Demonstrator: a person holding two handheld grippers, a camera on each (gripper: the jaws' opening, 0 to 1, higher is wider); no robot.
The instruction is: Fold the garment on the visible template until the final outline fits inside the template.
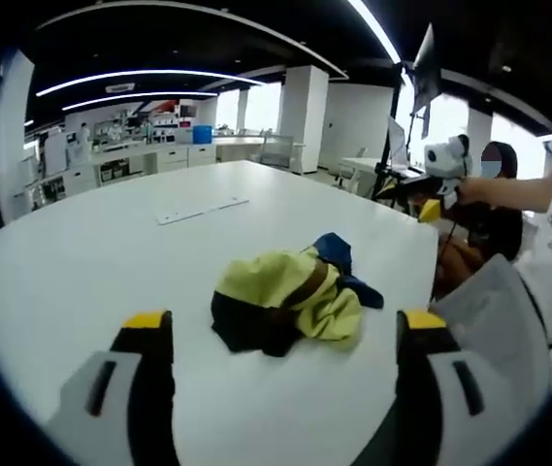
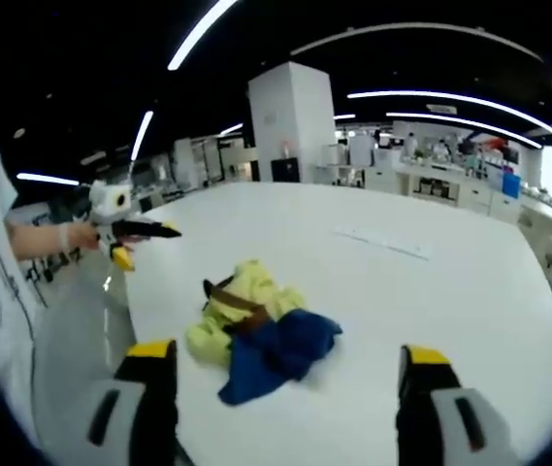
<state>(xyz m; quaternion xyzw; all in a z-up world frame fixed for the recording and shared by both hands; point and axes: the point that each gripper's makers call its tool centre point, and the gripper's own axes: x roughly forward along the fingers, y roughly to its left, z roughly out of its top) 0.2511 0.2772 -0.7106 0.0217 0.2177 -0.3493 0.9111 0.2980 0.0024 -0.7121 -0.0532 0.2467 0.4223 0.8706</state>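
The garment (image 1: 290, 306) lies in a crumpled heap on the white desk (image 1: 111, 252), yellow and black cloth bunched up with a blue part (image 2: 276, 354) spilling out on one side, close to the desk's near edge on the person's side. No template outline can be made out under it; the only mark nearby is a pale flat strip (image 1: 201, 209) lying further toward the middle of the desk.

The left tongs (image 1: 285, 340) hover with jaws spread wide, holding nothing, the heap between them and just ahead. The right tongs (image 2: 285, 374) are spread too, empty, the blue part just in front.

Now the risks. That bundle is tangled, so a pinch into the middle would likely catch several layers at once and drag the lot instead of opening it. It also sits near the edge, so a careless pull toward the person could send cloth sliding off the desk. And with no outline in sight, a fold could easily land crooked or off the mark.
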